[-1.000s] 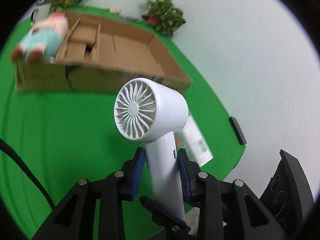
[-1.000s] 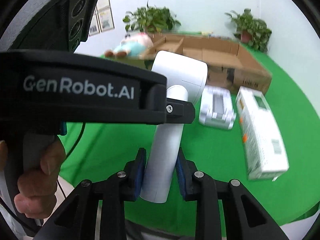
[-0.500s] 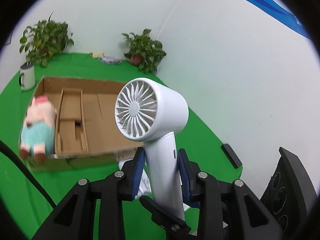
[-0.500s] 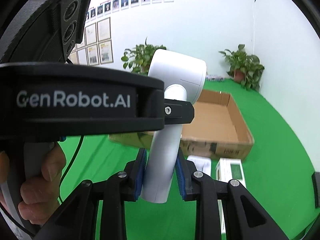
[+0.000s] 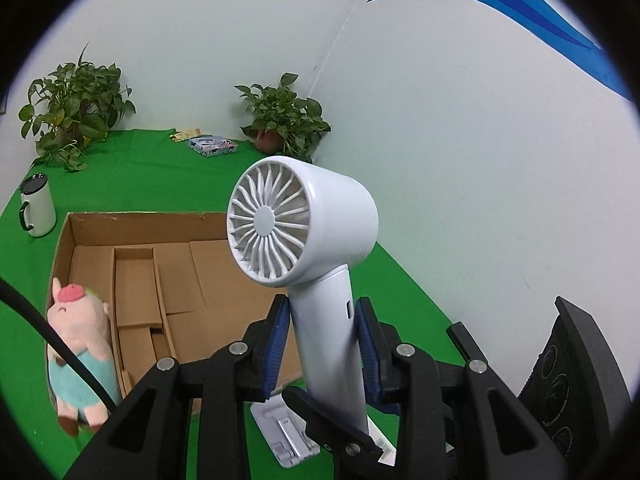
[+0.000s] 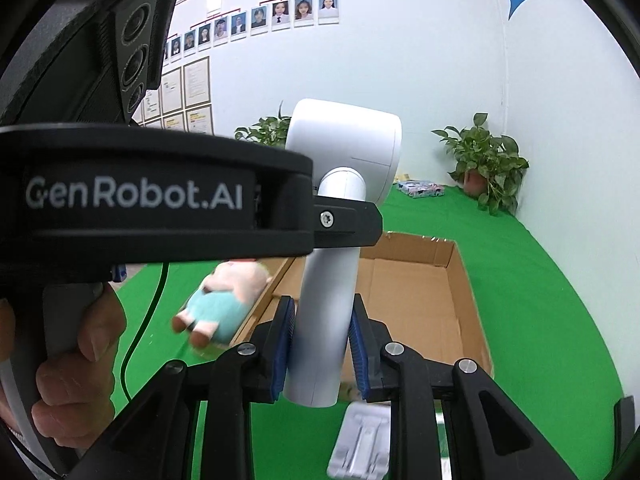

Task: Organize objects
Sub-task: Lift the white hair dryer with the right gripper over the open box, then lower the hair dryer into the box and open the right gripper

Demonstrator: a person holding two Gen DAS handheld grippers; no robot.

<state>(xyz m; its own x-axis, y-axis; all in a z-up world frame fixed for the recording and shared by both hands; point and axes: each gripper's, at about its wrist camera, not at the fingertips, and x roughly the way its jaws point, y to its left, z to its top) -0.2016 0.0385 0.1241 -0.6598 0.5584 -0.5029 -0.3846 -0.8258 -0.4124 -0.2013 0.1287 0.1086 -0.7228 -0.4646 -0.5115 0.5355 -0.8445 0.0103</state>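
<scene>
Both tongs (image 5: 322, 340) (image 6: 320, 344) clamped on fan (image 5: 304, 228) handle; lifted higher, apparently above box (image 5: 168, 280).

Smooth white plastic hair dryer (image 5: 320, 248) above plain cardboard and green cloth.
The dryer's shell has a soft satin sheen. The box (image 5: 208, 280) is matt brown corrugated cardboard, the table cover (image 5: 120, 168) matt green fabric, the pig toy (image 5: 78, 344) fuzzy plush, the mug (image 5: 38, 206) glossy white.

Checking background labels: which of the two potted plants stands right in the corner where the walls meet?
The smaller potted plant with the reddish pot, right of the flat patterned box; the bushier plant stands further left, behind the white mug.
</scene>
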